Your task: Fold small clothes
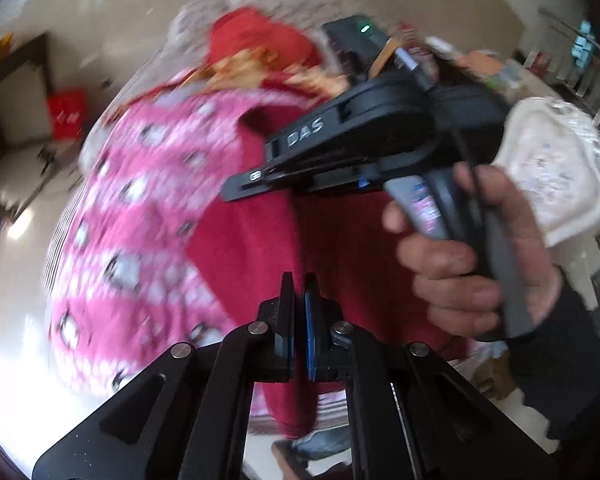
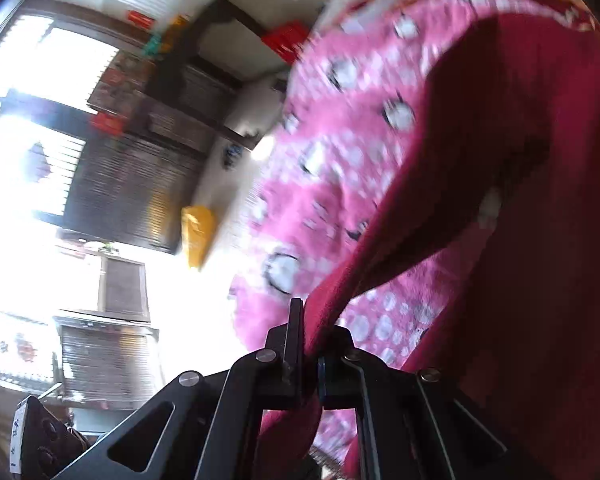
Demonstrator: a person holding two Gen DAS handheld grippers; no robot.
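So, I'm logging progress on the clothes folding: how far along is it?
Early. Nothing looks folded yet. In hand: the right gripper is shut on the dark red garment, lifting an edge; the left gripper looks shut over it, hold unclear. Left: the folds themselves, plus the pink patterned cloth.

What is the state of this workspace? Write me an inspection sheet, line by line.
Surface: pink patterned blanket, spread out and blurred.
Job's things: dark red garment lying over the blanket, with one edge lifted.
Clutter: white lacy cloth and red-and-gold cloth at the far side.
Grippers: left gripper has its jaws shut, and cloth between them cannot be told. Right gripper, held by a hand, has its jaws shut on the dark red garment.
Cables: nothing seen.
Surroundings: glossy floor, bright window, yellow bag, red box.
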